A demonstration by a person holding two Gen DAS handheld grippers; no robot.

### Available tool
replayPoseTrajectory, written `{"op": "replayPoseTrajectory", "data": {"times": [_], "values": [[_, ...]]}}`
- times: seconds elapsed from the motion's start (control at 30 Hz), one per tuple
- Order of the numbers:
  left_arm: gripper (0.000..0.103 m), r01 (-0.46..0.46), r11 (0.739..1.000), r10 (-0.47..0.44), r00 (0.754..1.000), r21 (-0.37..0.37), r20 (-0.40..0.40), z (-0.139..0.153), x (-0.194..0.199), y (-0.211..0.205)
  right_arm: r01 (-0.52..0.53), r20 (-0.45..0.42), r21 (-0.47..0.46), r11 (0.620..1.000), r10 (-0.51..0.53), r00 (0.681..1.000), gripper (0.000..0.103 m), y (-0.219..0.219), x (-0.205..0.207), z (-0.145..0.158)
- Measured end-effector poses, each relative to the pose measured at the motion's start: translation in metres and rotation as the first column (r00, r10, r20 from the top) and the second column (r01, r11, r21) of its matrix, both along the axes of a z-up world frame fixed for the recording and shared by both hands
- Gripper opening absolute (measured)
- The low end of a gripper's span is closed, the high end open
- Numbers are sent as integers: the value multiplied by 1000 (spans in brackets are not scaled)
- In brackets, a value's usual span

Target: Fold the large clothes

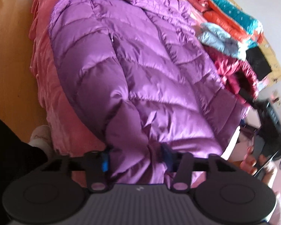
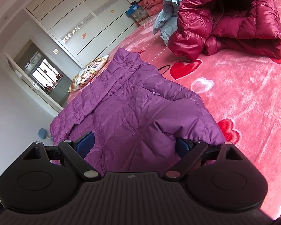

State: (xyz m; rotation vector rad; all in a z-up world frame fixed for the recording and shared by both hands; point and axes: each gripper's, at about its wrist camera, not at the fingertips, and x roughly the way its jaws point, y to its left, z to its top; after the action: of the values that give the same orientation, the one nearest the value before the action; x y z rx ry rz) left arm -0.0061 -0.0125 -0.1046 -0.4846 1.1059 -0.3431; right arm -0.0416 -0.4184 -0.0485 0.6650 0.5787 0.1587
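Observation:
A puffy purple down jacket (image 1: 131, 65) lies spread on the bed and fills the left wrist view. My left gripper (image 1: 135, 158) is at its near hem. Puckered fabric is pinched between the blue pads (image 1: 105, 161). In the right wrist view the same purple jacket (image 2: 131, 103) reaches back toward its collar. My right gripper (image 2: 134, 145) stands wide at another part of the hem. The jacket bulges between the splayed fingers, and the inner face of the left pad (image 2: 85, 144) is still bare. The right gripper also shows blurred at the left view's right edge, held by a hand (image 1: 252, 161).
A pink blanket (image 2: 243, 93) with hearts covers the bed. Beyond the jacket lie a crumpled maroon down jacket (image 2: 234, 24), a light blue garment (image 2: 168, 13) and a stack of folded clothes (image 1: 234, 18). Wooden floor (image 1: 9, 46) runs along the bed's edge. A white wardrobe (image 2: 75, 18) stands behind.

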Motion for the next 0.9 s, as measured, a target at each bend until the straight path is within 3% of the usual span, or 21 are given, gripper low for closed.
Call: {"op": "replayPoseTrajectory", "data": {"times": [0.17, 0.33, 0.6, 0.77, 0.9], "values": [[32, -57, 993, 55, 998, -103, -14, 4, 10, 13, 16, 32, 48, 999, -17, 999, 103, -15, -7, 7], [28, -98, 986, 98, 995, -137, -12, 4, 22, 16, 55, 82, 62, 997, -60, 995, 103, -25, -16, 17], [30, -69, 996, 69, 998, -60, 1, -1, 23, 6, 81, 72, -63, 995, -76, 994, 103, -25, -12, 15], [49, -32, 999, 32, 999, -23, 11, -3, 17, 2, 78, 60, -54, 995, -75, 995, 103, -34, -15, 15], [80, 24, 1000, -24, 1000, 14, 6, -5, 9, -6, 75, 35, -39, 996, -74, 997, 103, -44, -22, 17]]}}
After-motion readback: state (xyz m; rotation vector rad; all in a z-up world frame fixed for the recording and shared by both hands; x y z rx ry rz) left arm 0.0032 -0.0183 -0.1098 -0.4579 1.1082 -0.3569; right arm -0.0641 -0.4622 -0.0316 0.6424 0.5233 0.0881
